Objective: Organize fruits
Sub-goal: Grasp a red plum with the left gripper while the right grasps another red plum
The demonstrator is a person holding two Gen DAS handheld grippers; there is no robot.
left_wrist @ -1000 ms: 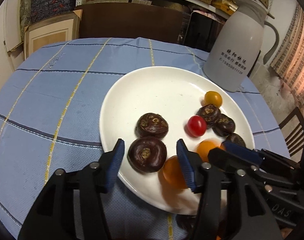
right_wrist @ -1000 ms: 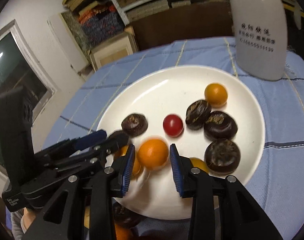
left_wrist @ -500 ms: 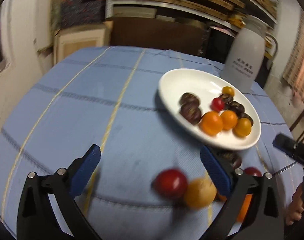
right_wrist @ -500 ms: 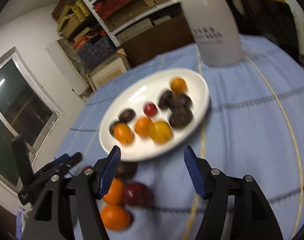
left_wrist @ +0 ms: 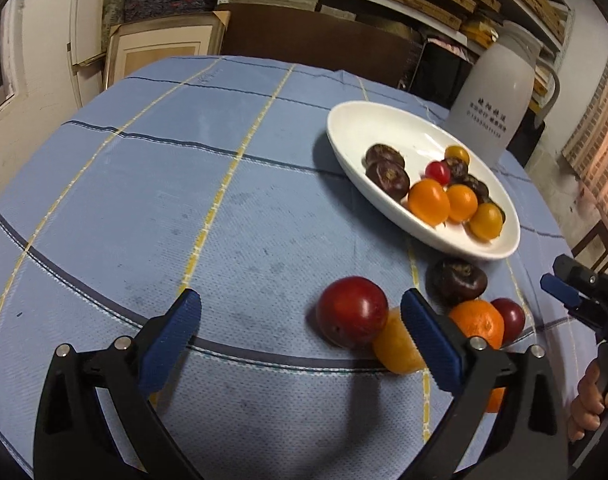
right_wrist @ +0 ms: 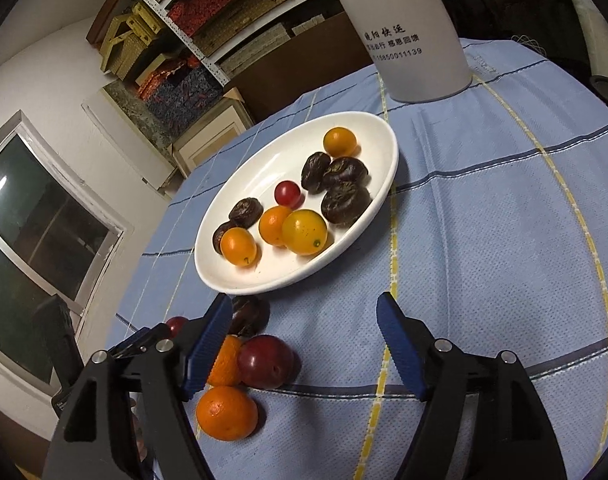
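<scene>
Hidden: a yellow fruit (left_wrist: 396,348) half behind my left gripper's (left_wrist: 299,332) blue ribbed pad; an orange (right_wrist: 225,362) partly behind my right gripper (right_wrist: 304,344). Both sets of jaws have just been opening; they stand wide, holding nothing. Glossy oval white plate (left_wrist: 356,136), near the tablecloth's (left_wrist: 183,200) far edge: smooth tomatoes, wrinkled dark chestnuts. Loose fruit lies off its near rim, on woven blue cloth.

Both wrist views look down (obliquely, close) at the shared plate (left_wrist: 346,128) (right_wrist: 378,124).
</scene>
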